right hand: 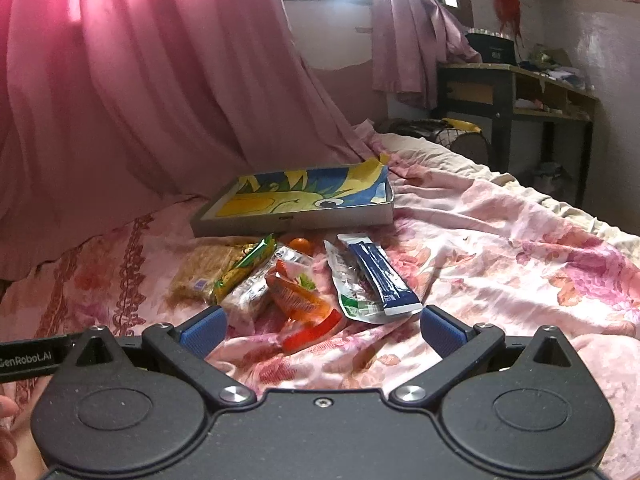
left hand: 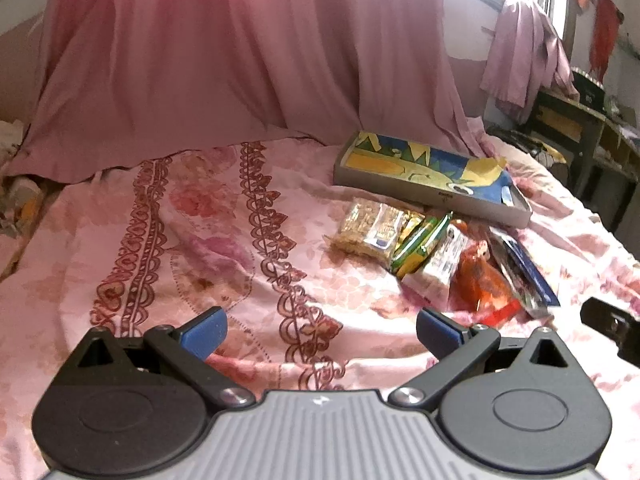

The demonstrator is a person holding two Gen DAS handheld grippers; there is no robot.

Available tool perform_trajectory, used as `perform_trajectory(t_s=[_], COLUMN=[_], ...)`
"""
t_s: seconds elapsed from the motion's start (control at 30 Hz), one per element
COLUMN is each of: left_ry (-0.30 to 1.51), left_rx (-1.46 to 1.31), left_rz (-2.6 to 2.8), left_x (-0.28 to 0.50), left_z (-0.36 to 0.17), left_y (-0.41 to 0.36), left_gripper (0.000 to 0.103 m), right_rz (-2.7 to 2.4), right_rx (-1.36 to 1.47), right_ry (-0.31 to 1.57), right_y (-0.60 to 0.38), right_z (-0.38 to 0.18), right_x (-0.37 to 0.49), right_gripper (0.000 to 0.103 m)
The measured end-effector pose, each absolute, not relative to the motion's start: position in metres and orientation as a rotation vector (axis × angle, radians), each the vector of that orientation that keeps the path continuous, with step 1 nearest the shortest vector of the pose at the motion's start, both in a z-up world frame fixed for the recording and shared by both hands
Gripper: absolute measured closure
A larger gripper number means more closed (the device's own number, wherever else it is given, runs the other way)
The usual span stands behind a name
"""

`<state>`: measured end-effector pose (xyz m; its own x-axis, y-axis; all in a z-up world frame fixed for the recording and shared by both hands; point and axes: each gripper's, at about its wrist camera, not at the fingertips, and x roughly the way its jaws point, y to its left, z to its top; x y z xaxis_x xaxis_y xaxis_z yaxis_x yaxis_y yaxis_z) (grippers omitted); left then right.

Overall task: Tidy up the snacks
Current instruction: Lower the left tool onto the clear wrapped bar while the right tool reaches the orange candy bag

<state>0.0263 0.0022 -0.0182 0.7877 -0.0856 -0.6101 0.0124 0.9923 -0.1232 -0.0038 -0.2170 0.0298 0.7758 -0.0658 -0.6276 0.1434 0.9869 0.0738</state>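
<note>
The left gripper (left hand: 322, 330) gapes wide and empty over the bedspread (left hand: 168, 240), the snack packets (left hand: 432, 256) ahead to its right before the shallow box (left hand: 424, 196), while the right gripper (right hand: 322, 330), equally wide and empty, faces them straight ahead.

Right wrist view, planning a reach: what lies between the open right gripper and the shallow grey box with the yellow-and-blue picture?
The snack pile: an orange packet, a blue stick sachet, a noodle-like block.

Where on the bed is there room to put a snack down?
Bare bedspread lies left of the snack pile, below the pink curtain. More lies right of the blue packet. It's crowded in front of the tray.
</note>
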Motion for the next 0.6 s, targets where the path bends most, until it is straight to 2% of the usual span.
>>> perform_trajectory(t_s=[0.27,0.6], left_ry=[0.665,0.71], left_rx=[-0.095,-0.023], left_rz=[-0.088,-0.198], left_x=[0.061,0.1], left_z=[-0.019,-0.045], left_y=[-0.005,-0.028], left_gripper=[0.0,0.0], right_rz=[-0.049,0.061], right_rx=[0.179,0.078], right_ry=[0.746,0.771], right_y=[-0.227,-0.234], right_z=[0.02,0.009], right_x=[0.022,0.071], right_gripper=[0.001,0.001])
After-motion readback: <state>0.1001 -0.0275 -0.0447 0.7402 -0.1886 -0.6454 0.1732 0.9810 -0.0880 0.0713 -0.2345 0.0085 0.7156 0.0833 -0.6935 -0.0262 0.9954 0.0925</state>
